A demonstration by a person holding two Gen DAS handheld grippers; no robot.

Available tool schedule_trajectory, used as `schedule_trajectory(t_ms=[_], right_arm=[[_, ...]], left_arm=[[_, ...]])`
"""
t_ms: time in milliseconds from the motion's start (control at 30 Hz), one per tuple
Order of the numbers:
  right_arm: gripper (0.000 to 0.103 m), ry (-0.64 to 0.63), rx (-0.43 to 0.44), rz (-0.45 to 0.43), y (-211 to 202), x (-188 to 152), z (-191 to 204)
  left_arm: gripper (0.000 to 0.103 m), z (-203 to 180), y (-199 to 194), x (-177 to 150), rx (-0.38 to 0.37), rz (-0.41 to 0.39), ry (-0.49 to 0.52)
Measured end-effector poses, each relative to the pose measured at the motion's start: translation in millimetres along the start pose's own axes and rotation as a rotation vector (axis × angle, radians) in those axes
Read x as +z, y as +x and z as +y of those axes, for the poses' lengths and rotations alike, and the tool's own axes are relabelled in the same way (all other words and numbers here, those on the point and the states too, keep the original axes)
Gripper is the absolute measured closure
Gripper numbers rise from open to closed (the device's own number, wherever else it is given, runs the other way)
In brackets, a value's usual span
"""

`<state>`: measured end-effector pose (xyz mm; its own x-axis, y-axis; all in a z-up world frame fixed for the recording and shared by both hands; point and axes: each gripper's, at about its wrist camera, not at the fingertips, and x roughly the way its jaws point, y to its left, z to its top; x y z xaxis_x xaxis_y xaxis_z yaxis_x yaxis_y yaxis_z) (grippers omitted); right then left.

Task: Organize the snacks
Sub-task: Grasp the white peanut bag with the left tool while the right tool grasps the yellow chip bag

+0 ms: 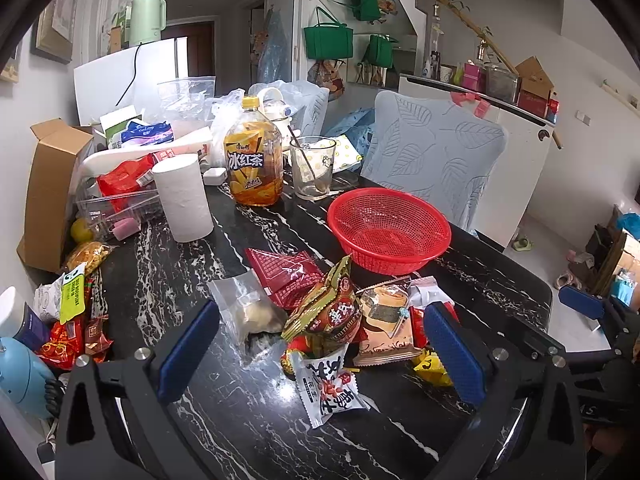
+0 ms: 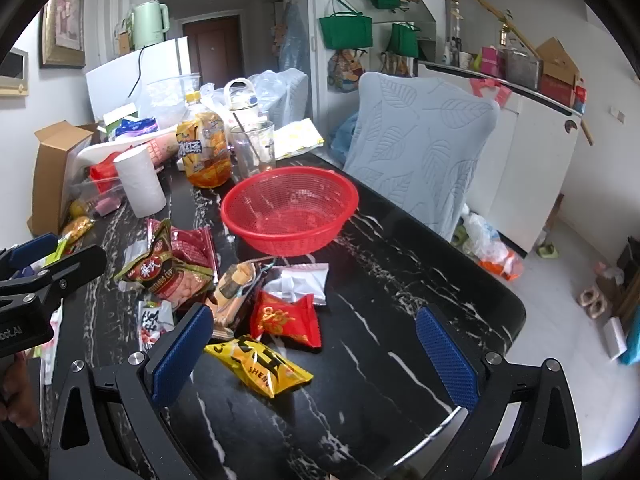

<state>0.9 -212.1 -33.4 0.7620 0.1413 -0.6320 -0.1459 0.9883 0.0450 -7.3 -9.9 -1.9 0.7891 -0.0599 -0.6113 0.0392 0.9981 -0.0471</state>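
Observation:
A pile of snack packets lies on the black marble table point(image 1: 240, 420): a dark red packet point(image 1: 286, 276), a clear bag point(image 1: 250, 308), a brown-gold packet point(image 1: 330, 312), a white peanut packet point(image 1: 330, 388). An empty red mesh basket point(image 1: 388, 228) stands behind them. My left gripper point(image 1: 320, 360) is open, above the pile, holding nothing. In the right wrist view the basket point(image 2: 290, 210) is ahead, with a yellow packet point(image 2: 260, 366) and a red packet point(image 2: 288, 320) between my fingers. My right gripper point(image 2: 316, 352) is open and empty.
An iced tea bottle point(image 1: 254, 164), a glass with a spoon point(image 1: 312, 168), a paper roll point(image 1: 184, 198) and a cardboard box point(image 1: 50, 192) crowd the table's far left. A chair with a leaf-pattern cover point(image 1: 432, 152) stands behind the basket. More packets point(image 1: 76, 320) lie at the left edge.

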Motion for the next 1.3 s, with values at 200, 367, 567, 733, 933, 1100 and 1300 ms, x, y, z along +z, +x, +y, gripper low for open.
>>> schedule_trajectory(t_ms=[200,367,567,733,933,1100,1300], right_arm=[[0.000,0.009,0.036,0.012,2,-3,-2],[0.000,-0.001,0.047,0.010,3,-6,-3],[0.000,-0.015,0.079,0.033,9,-14,-3],[0.000,-0.028,0.097,0.051,16,-20,-5],[0.000,-0.036,0.120,0.084,28,-29,-9],[0.000,-0.050,0.185,0.122,39,-36,-8],[0.004,-0.063,0.242,0.155,53,-41,0]], left_arm=[[0.000,-6,-2,-2,-0.012,0.002,0.010],[0.000,-7,2,-7,-0.014,0.018,-0.004],[0.000,-9,11,-16,-0.017,0.050,-0.026],[0.000,-12,22,-26,-0.021,0.089,-0.035],[0.000,-12,32,-38,-0.033,0.122,-0.050],[0.000,-11,38,-45,-0.045,0.125,-0.056],[0.000,-7,47,-49,-0.055,0.117,-0.046]])
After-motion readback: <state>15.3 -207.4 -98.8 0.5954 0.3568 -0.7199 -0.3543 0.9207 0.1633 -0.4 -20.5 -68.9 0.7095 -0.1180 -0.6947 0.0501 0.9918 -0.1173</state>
